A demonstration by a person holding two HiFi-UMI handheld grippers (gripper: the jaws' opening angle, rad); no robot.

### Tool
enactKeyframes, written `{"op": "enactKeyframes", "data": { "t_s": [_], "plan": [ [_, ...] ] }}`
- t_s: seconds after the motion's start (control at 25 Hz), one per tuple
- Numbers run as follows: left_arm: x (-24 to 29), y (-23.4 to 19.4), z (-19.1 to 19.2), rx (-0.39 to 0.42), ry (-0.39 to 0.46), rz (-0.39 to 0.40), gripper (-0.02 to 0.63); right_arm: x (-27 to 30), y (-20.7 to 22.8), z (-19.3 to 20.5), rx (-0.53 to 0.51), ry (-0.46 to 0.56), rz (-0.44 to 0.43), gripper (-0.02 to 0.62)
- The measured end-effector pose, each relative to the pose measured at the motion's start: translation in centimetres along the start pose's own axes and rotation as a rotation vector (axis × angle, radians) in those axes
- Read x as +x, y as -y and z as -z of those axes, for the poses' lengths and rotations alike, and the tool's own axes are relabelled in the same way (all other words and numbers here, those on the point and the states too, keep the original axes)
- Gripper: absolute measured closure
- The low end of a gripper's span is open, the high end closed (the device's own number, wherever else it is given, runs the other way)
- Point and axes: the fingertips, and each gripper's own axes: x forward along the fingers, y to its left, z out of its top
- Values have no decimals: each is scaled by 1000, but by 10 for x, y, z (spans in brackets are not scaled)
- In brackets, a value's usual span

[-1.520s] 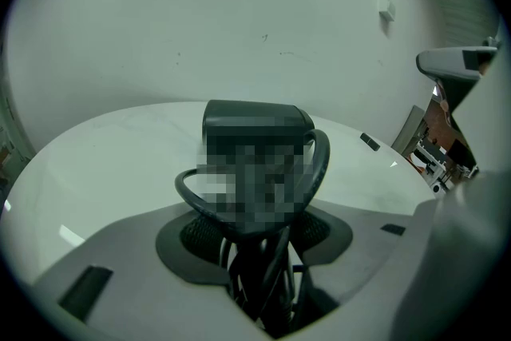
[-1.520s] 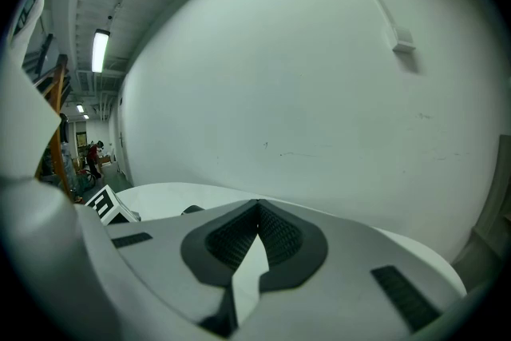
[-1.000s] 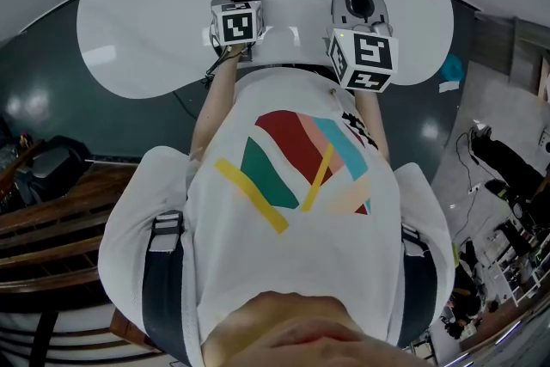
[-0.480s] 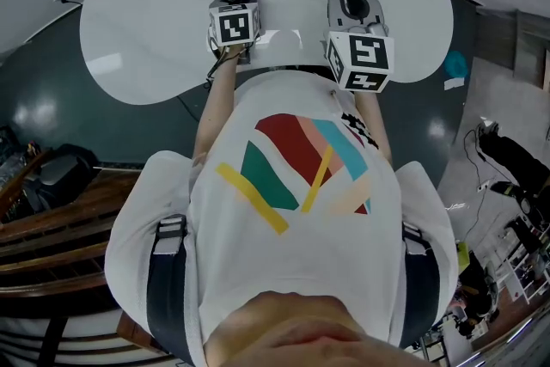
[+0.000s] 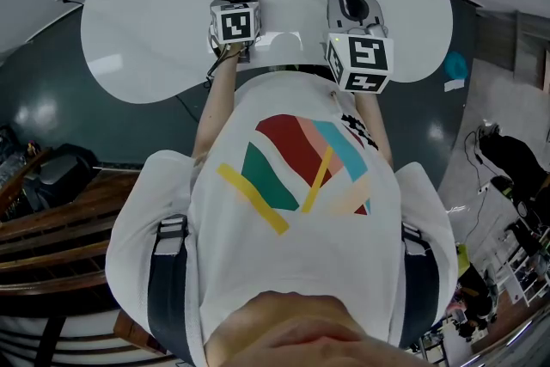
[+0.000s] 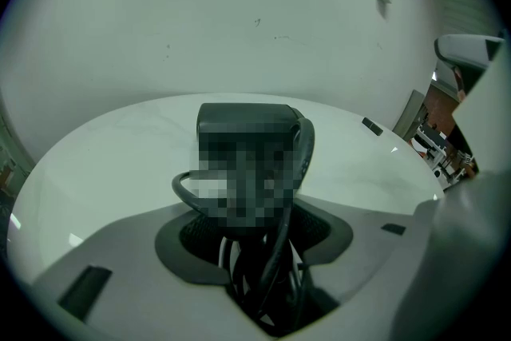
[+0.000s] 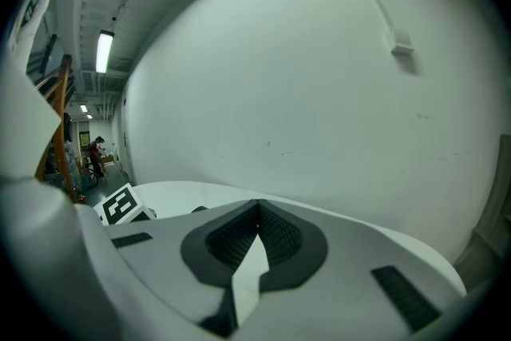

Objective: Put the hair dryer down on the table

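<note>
Clamping the hair dryer (image 6: 239,118) in left tool (image 6: 257,239), right tool (image 7: 257,208) closed, empty

A large industrial hall used as a lab or workshop. A rounded white surface (image 5: 155,30) stands on a dark glossy floor (image 5: 51,107) against a bare white wall (image 7: 319,76) with a surface-mounted box (image 7: 401,41). Tube lights (image 7: 104,50) hang from a ribbed ceiling, wooden steps (image 5: 51,228) lie beyond the surface's left edge, and cluttered racks (image 5: 516,253) lie off its right edge.
</note>
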Motion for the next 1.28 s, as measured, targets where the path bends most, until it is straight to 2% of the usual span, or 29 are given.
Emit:
{"op": "enactKeyframes", "data": {
  "t_s": [0.48,0.72,0.92,1.28],
  "plan": [
    [0,2,0,-19,-12,-7,383,-9,-1,0,-3,8,-6,586],
    [-2,3,4,-68,-14,16,314,-12,-7,0,-5,10,-15,586],
    [-4,9,-1,-56,13,6,259,-12,-4,2,-5,10,-27,586],
    [-22,-3,3,-101,30,-10,250,-11,-22,-2,-20,12,-67,586]
  ]
}}
